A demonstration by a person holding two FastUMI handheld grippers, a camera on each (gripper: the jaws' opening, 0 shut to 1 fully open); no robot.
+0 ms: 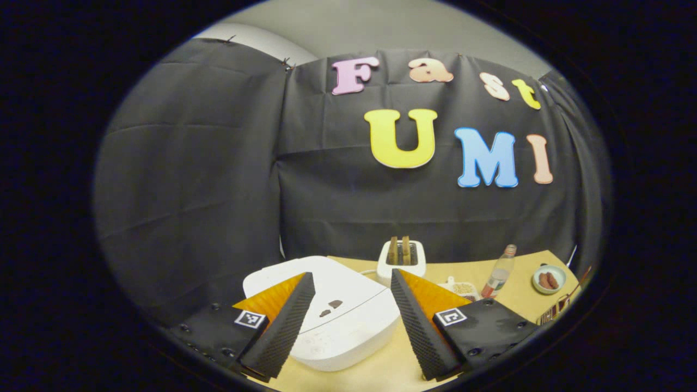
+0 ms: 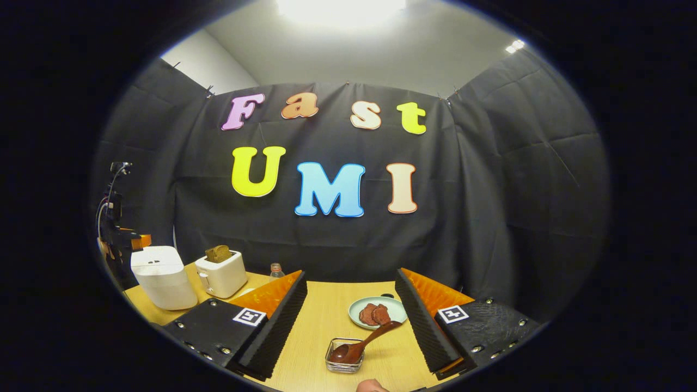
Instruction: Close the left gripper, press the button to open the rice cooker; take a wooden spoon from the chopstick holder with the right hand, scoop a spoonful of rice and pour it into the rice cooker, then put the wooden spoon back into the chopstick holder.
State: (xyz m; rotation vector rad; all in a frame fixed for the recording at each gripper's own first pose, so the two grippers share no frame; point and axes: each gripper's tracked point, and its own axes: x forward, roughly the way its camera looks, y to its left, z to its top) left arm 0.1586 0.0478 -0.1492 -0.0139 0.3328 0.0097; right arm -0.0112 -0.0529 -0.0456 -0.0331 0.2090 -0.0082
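1. Right now, in the left gripper view, my left gripper hangs over the near edge of the white rice cooker with its jaws spread wide and nothing between them; the cooker's lid is down.
2. On that lid I see two small dark marks and some faint printing toward the front edge, too small for me to read.
3. At 12 o'clock from the cooker stands a white toaster with two slices upright in its slots.
4. At 2 o'clock from the cooker a clear bottle stands on the table, and just past it sits a small bowl holding reddish pieces.
5. In the right gripper view, my right gripper also has its jaws spread, pinching nothing.
6. Between them, low at 6 o'clock, the wooden spoon rests bowl-down in the wire chopstick holder, handle leaning toward 2 o'clock.
7. Just beyond the holder lies a pale green plate with dark reddish food.
8. Each gripper carries square black-and-white marker tags; I can't make out any brand name.
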